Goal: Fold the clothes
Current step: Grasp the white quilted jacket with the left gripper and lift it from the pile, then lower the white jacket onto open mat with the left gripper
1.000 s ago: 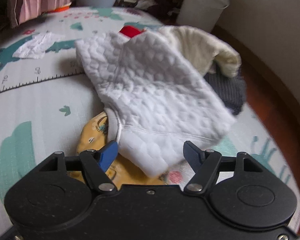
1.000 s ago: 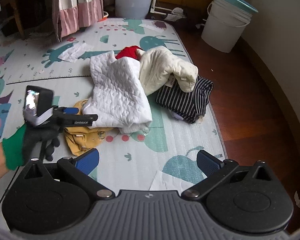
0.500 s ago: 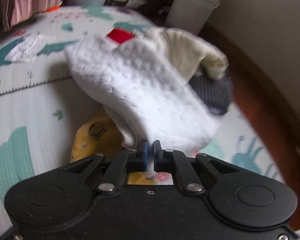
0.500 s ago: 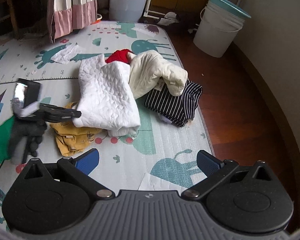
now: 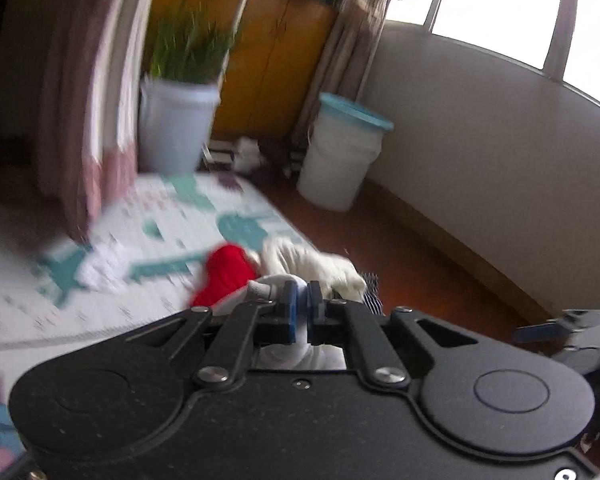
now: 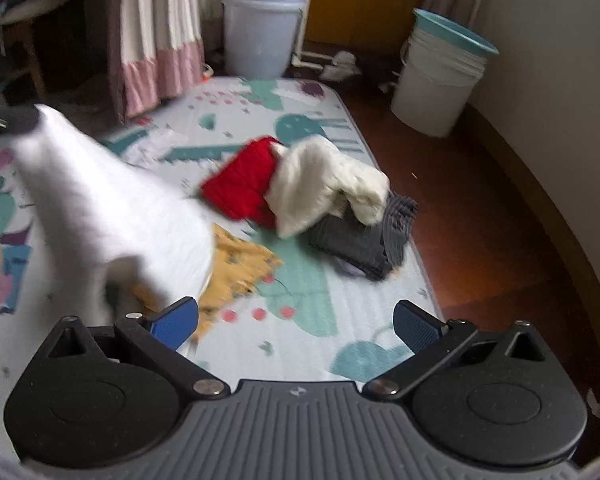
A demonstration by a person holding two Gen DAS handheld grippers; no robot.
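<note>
My left gripper (image 5: 299, 307) is shut on the white quilted garment (image 6: 100, 208), which hangs lifted over the left of the play mat (image 6: 312, 280); a fold of it shows between the pads (image 5: 300, 350). My right gripper (image 6: 296, 322) is open and empty, low over the mat's near edge. On the mat lie a red garment (image 6: 244, 180), a cream garment (image 6: 320, 184), a dark striped garment (image 6: 372, 236) and a yellow printed garment (image 6: 240, 268).
A white bucket with a teal rim (image 6: 440, 80) and a planter bucket (image 6: 260, 36) stand beyond the mat. A striped pink curtain (image 6: 156, 40) hangs at the back left. Wooden floor (image 6: 480, 220) and a curved wall lie to the right.
My left gripper closed on the white garment's edge and lifted it up and to the left off the pile. The red and yellow garments are now uncovered. My right gripper stayed open.
</note>
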